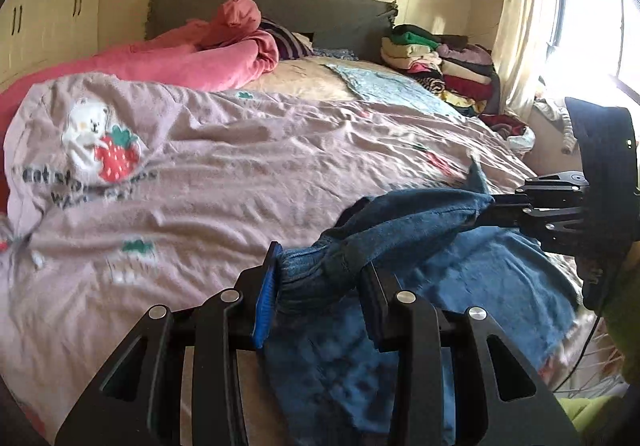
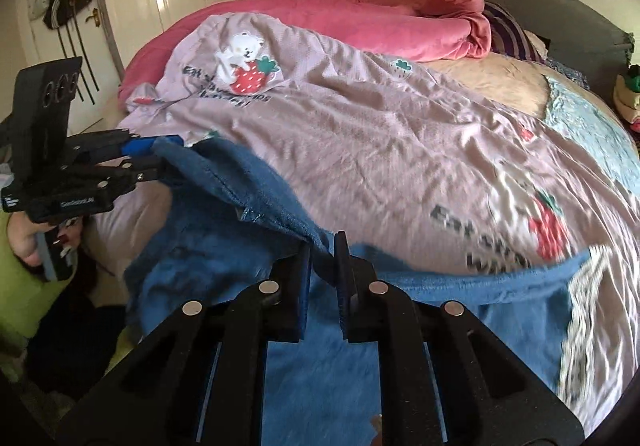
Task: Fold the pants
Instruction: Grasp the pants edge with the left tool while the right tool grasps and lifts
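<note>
Bed: a mauve strawberry-print quilt [image 1: 248,150] covered it, with a pink blanket [image 2: 360,22] at 12 o'clock.
Pants: the blue pants [image 2: 224,278] lay at 6 o'clock, their edge lifted.
Left gripper [image 1: 316,278]: clamped on bunched blue fabric.
Right gripper [image 2: 322,266]: jaws pinched a thin fold.

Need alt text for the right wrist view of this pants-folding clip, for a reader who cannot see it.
The right gripper is shut on an edge of blue pants lying on a pink bedspread. At left, the left gripper grips another part of the pants.
</note>
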Demonstrator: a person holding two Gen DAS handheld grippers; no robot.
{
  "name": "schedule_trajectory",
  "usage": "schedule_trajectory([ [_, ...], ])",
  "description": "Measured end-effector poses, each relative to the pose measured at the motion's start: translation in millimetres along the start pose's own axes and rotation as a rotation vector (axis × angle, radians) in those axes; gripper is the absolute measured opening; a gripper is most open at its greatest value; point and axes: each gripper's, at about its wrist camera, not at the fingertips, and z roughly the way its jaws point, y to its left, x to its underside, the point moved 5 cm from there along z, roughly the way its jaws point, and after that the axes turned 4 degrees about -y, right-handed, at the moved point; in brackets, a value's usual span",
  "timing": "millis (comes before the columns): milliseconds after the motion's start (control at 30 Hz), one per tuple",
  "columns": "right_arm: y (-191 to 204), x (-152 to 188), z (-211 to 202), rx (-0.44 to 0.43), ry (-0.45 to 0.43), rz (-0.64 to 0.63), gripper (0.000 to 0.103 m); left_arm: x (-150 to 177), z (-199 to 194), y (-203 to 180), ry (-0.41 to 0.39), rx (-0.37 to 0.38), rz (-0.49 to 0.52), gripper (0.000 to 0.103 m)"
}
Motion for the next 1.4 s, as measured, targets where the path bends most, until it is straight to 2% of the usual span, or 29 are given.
schedule_trajectory([
  [100, 16.1, 20.8, -18.0, -0.011, 0.011, 0.015, 0.007, 22.1, -12.8, -8.0, 0.014, 0.016, -0.01, 0.035],
  [200, 36.3, 38.4, -27.0, -0.042, 0.034, 0.014, 0.007, 42.7, -26.6, -10.6, 0.036, 0.001, 0.023, 0.035],
  [333, 70.0, 69.8, -31.6, -0.078, 0.088, -0.009, 0.007, 59.5, -39.8, -9.6, 0.06, -0.006, 0.049, 0.035],
  [433, 83.5, 85.2, -31.6, -0.066, 0.116, -0.026, 0.007, 68.0, -46.2, -10.9, 0.076, 0.005, 0.057, 0.035],
  [733, 93.0, 102.9, -23.1, -0.084, 0.169, -0.015, 0.007, 95.4, -41.6, -9.3, 0.16, -0.011, 0.089, 0.035],
  [1100, 109.9, 124.7, -7.8, -0.127, 0.214, -0.058, 0.01, 115.6, -54.1, -0.6, 0.218, -0.042, 0.046, 0.042],
  [1267, 112.7, 128.0, -6.2, -0.149, 0.215, -0.038, 0.013, 116.5, -81.6, 14.3, 0.2, -0.094, -0.01, 0.045],
  [1400, 114.0, 128.7, -7.4, -0.163, 0.213, -0.031, 0.016, 96.0, -103.0, 6.2, 0.124, -0.062, -0.034, 0.045],
])
